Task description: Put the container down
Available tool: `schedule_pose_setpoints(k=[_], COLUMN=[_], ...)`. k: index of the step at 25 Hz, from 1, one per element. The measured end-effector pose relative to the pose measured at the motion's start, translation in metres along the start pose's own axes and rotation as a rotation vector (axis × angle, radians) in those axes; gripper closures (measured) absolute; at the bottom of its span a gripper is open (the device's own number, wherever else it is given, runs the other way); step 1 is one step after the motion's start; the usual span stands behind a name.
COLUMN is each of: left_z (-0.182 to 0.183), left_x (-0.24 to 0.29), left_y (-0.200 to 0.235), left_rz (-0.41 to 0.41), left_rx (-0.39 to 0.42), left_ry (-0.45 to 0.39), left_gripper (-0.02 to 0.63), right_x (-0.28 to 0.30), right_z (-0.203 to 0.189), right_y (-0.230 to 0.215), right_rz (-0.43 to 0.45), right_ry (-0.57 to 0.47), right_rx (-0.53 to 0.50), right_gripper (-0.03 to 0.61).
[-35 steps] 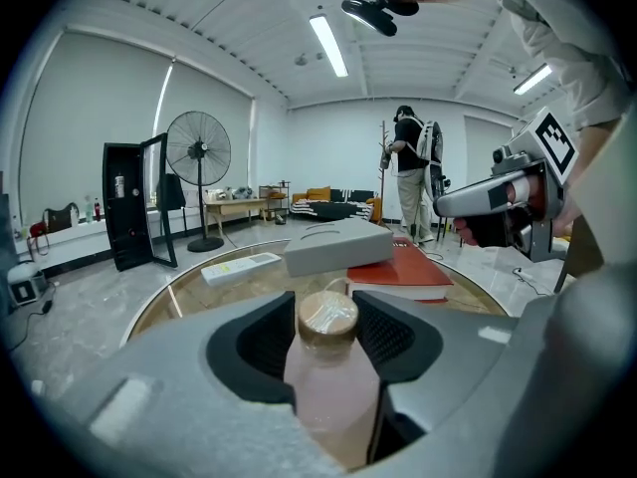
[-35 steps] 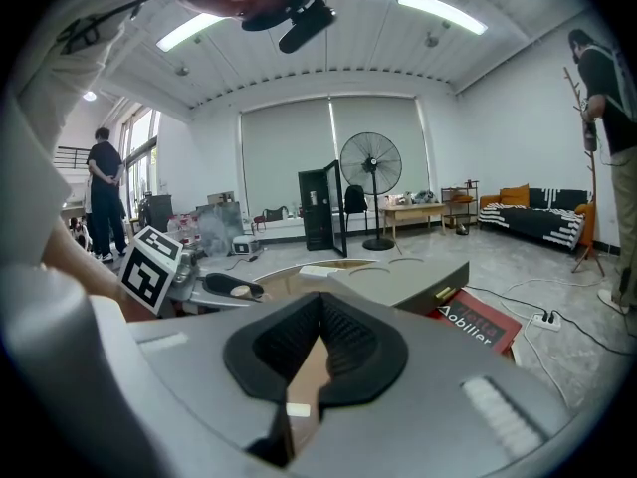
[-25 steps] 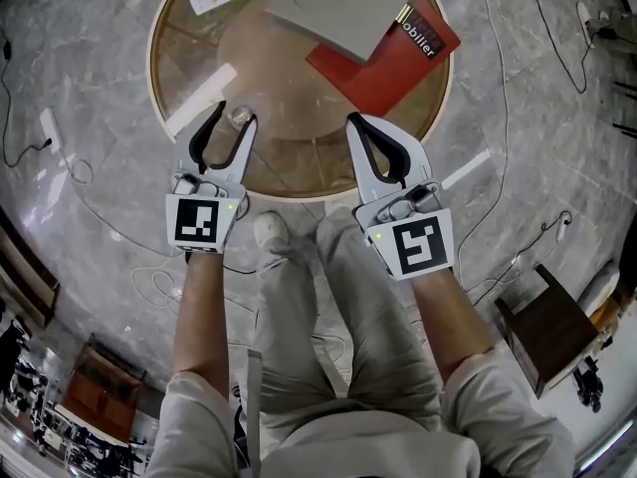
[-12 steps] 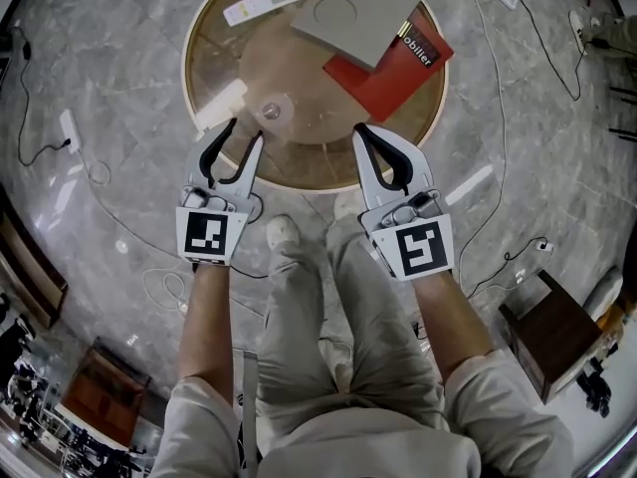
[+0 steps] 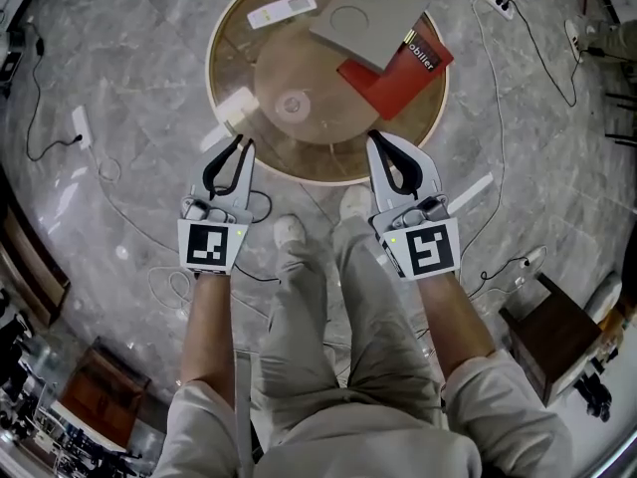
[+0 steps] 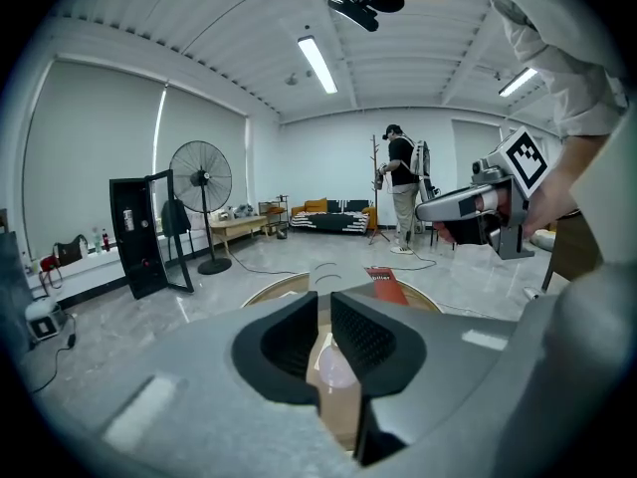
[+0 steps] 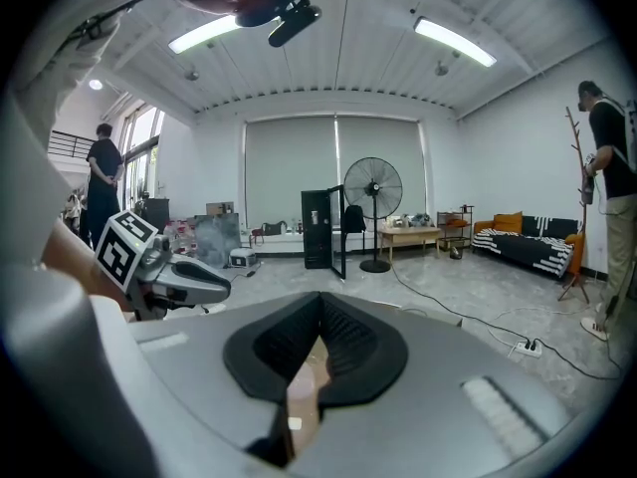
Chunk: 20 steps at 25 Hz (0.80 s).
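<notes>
A small clear container (image 5: 292,103) stands upright on the round glass table (image 5: 231,38), apart from both grippers. My left gripper (image 5: 244,144) hovers at the table's near left edge, short of the container. Its jaws are closing, with a narrow gap left and nothing between them. In the left gripper view the container (image 6: 334,371) shows beyond that gap, past the left gripper (image 6: 324,302). My right gripper (image 5: 378,139) is at the near right edge, shut and empty; in its own view the right gripper (image 7: 318,302) has its pads together.
A red book (image 5: 398,73), a grey flat box (image 5: 363,13) and a white remote (image 5: 282,10) lie on the table's far side. Cables and a power strip (image 5: 82,125) lie on the floor. A dark wooden stool (image 5: 547,332) stands at the right. Another person (image 6: 402,192) stands far off.
The container was between the left jaws' tips; now it stands alone on the table. Both grippers have drawn back towards the near edge, and the left jaws have narrowed.
</notes>
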<state>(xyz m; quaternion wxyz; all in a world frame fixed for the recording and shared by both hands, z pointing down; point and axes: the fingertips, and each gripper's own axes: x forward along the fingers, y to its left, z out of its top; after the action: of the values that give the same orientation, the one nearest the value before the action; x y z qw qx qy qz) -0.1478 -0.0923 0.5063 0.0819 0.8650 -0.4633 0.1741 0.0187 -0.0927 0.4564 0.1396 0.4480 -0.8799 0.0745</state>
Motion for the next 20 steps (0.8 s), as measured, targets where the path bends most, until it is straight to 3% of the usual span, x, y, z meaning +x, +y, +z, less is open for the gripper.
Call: schedule_pose_setpoints(k=[4, 20], left_z=[0.014, 0.032], left_x=[-0.018, -0.049], left_y=[0.003, 0.006], left_rz=[0.02, 0.006], left_rx=[0.002, -0.003], left_ry=[-0.019, -0.038], left_gripper=[0.607, 0.607], right_x=[-0.01, -0.03], right_z=[0.01, 0.024], right_y=[0.006, 0.024], right_rz=[-0.002, -0.011], right_ry=[0.003, 0.014], right_rx=[-0.007, -0.025], right_gripper=[0.575, 0.577])
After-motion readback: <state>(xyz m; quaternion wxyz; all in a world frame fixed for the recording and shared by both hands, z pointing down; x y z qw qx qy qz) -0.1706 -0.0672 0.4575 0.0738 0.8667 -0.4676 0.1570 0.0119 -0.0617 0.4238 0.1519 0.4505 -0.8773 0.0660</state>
